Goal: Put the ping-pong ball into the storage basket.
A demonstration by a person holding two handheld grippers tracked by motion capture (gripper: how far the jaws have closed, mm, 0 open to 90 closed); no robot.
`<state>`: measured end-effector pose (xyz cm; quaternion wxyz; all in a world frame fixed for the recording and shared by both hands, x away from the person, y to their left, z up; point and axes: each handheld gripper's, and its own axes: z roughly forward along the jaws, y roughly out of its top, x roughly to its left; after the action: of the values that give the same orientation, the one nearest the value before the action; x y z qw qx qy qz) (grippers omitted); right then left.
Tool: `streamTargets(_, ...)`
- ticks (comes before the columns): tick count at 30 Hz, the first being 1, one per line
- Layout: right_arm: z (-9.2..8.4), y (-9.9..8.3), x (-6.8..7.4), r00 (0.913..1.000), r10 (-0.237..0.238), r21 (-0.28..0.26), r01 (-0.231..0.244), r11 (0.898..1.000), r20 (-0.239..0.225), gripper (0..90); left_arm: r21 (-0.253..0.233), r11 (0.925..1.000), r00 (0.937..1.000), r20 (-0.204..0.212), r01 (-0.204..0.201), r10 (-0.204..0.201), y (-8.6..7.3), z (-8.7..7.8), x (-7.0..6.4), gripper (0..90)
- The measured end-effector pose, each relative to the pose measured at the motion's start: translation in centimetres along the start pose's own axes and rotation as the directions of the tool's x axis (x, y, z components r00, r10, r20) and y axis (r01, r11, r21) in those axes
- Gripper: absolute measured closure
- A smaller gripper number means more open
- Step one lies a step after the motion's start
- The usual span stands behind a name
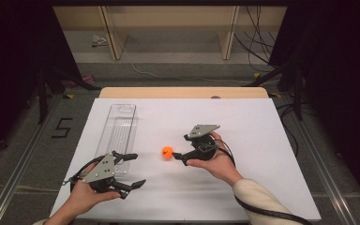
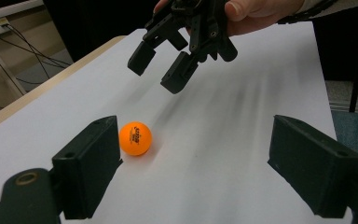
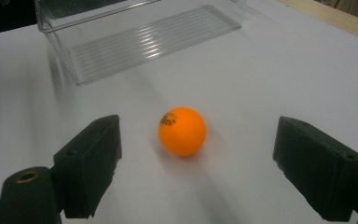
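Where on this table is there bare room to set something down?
Bare: the white sheet right of the right gripper and the strip beyond the orange ball. Crowded: the clear tray and left gripper at left.

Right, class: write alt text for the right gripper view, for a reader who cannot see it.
An orange ball lies on the white table, apart from both wide-open black jaws of the right gripper that rise from the bottom edge. Beyond it lies an empty clear plastic tray.
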<state>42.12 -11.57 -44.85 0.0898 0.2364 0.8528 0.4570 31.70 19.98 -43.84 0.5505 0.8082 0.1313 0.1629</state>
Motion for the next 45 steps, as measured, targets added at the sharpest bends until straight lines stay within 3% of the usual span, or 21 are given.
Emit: streamTargets(45, 3.5, 0.4, 0.4, 0.9992, -0.020, 0.045, 0.021, 0.999, -0.036, 16.2, 0.001, 1.0000, 1.0000, 0.007, -0.003, 0.003, 0.0, 0.0, -0.1, 16.3)
